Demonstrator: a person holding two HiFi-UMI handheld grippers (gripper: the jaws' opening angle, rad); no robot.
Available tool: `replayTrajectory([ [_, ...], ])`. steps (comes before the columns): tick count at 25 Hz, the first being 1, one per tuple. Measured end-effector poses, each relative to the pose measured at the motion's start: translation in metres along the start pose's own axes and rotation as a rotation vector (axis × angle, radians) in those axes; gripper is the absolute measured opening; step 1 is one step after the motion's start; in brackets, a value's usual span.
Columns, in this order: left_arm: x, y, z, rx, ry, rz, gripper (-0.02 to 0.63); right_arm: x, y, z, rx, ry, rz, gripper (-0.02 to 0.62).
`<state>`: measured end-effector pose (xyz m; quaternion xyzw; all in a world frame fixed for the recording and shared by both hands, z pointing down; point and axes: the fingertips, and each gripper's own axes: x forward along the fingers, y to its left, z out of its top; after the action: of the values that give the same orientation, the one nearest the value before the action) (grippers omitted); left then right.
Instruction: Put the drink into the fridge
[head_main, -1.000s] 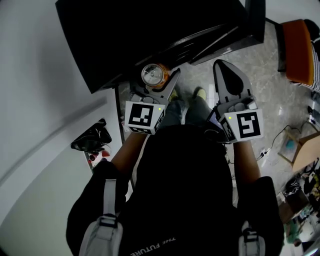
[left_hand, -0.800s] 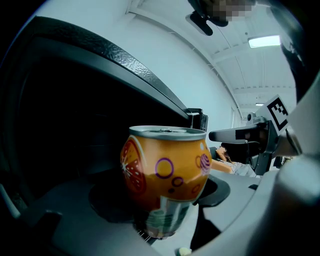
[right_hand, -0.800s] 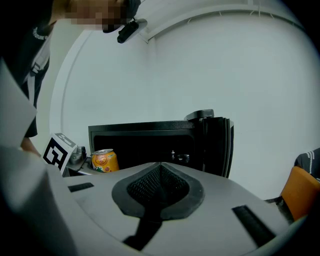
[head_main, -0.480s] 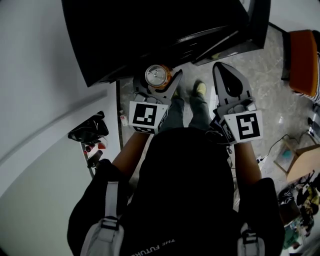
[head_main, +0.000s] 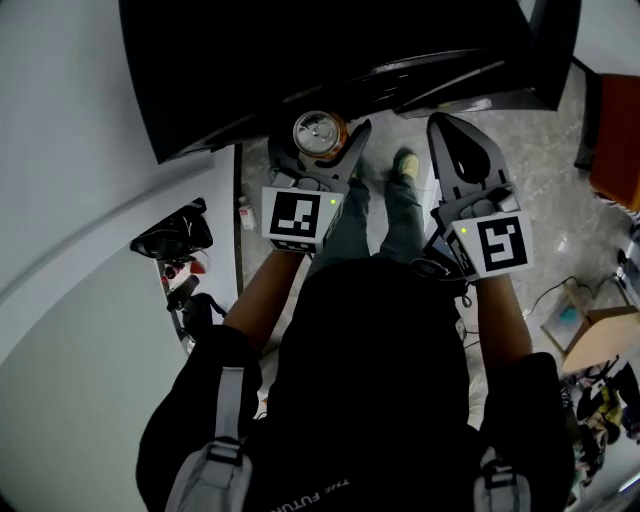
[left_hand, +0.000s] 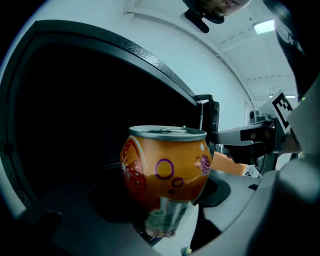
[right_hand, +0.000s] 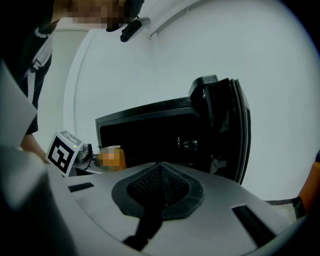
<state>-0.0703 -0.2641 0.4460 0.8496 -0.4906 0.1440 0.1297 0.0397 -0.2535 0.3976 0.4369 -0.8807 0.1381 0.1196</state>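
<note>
My left hand-held gripper is clamped on the upright orange drink can at the mouth of the open black fridge, so I judge only placing it inside remains, while my right hand-held gripper hangs closed and empty.

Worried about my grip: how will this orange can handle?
The orange can looks glossy, so it may slip in the jaws. Its lid seems unopened, so probably full and heavyish. Round-bodied: laid sideways it would likely roll.
</note>
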Motion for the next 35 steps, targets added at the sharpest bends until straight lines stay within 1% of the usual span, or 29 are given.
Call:
replayTrajectory([
  [4, 0.004, 0.006, -0.003, -0.022, -0.010, 0.022, 0.345, 0.007, 0.000, -0.005, 0.000, 0.002, 0.014, 0.013],
  [9, 0.009, 0.010, -0.019, -0.009, 0.007, 0.029, 0.345, 0.012, 0.004, -0.017, -0.002, 0.017, 0.059, 0.013],
  [12, 0.017, 0.012, -0.028, -0.040, 0.005, 0.041, 0.345, 0.021, 0.004, -0.018, -0.020, -0.018, 0.054, 0.014],
  [14, 0.021, 0.012, -0.038, -0.043, 0.024, 0.042, 0.345, 0.023, 0.003, -0.019, -0.032, -0.034, 0.055, 0.013],
  [18, 0.033, 0.013, -0.050, -0.036, 0.050, 0.045, 0.345, 0.024, -0.004, -0.025, -0.034, -0.020, 0.059, 0.014],
  [21, 0.039, 0.020, -0.060, -0.030, 0.054, 0.056, 0.345, 0.026, -0.005, -0.032, -0.025, -0.008, 0.050, 0.013],
  [28, 0.053, 0.027, -0.067, -0.032, 0.047, 0.080, 0.345, 0.028, -0.007, -0.041, -0.011, 0.000, 0.056, 0.014],
  [35, 0.069, 0.035, -0.087, -0.028, 0.069, 0.103, 0.345, 0.035, -0.004, -0.050, 0.016, 0.009, 0.074, 0.013],
])
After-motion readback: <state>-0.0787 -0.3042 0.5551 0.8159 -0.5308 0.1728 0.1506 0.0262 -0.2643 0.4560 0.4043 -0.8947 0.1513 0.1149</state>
